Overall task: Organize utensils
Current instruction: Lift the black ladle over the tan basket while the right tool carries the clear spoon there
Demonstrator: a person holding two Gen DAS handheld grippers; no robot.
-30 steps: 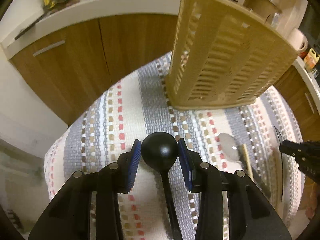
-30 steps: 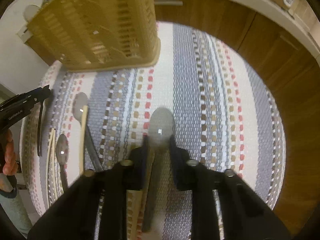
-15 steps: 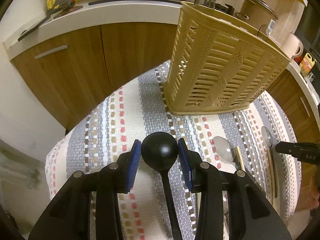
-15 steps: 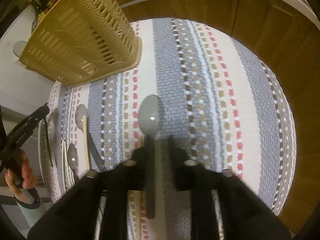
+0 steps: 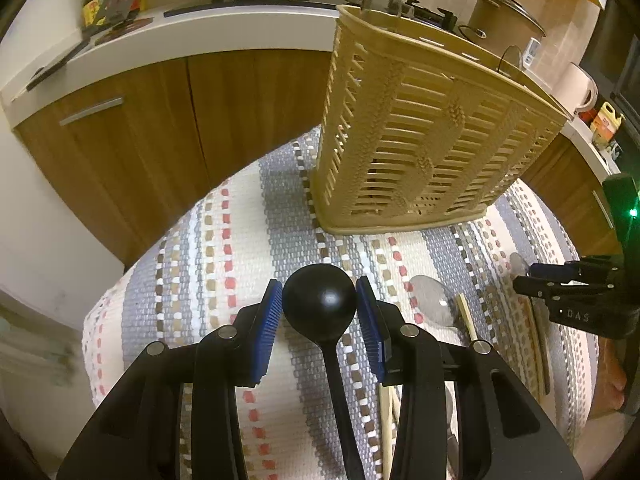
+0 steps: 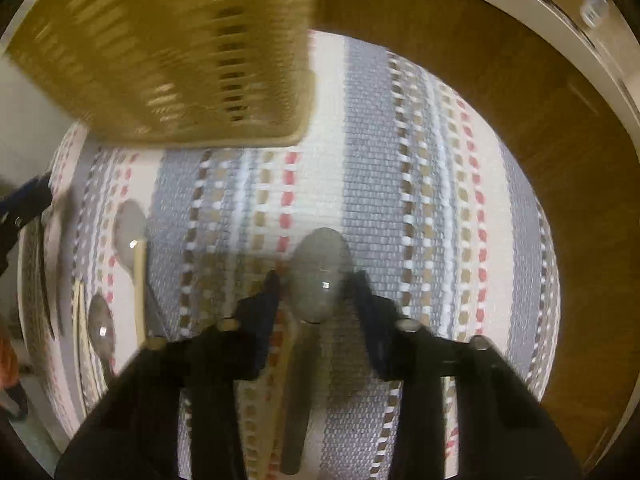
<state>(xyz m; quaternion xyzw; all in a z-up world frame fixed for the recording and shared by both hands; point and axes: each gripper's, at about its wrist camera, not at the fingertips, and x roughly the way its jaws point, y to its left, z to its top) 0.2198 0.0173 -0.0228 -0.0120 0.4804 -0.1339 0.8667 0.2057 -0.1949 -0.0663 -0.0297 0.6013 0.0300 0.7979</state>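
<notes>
Gripping a black ladle (image 5: 319, 307) by its round bowl, the left gripper (image 5: 319, 312) has its 2 blue-padded jaws clenched against the bowl's sides, handle trailing back between them. The right gripper (image 6: 318, 294) straddles a grey metal spoon (image 6: 318, 280); its jaws have just been closing, the bowl between them, though motion blur hides whether the pads press it. Below both lies a striped woven cloth (image 5: 224, 264) covering the surface. Near the cloth's edge lie more spoons (image 6: 129, 236) and pale wooden chopsticks (image 6: 140, 292), loose. Farther back, a beige slatted utensil basket (image 5: 432, 148) stands upright on the cloth, wooden cabinets (image 5: 168, 128) behind it.
</notes>
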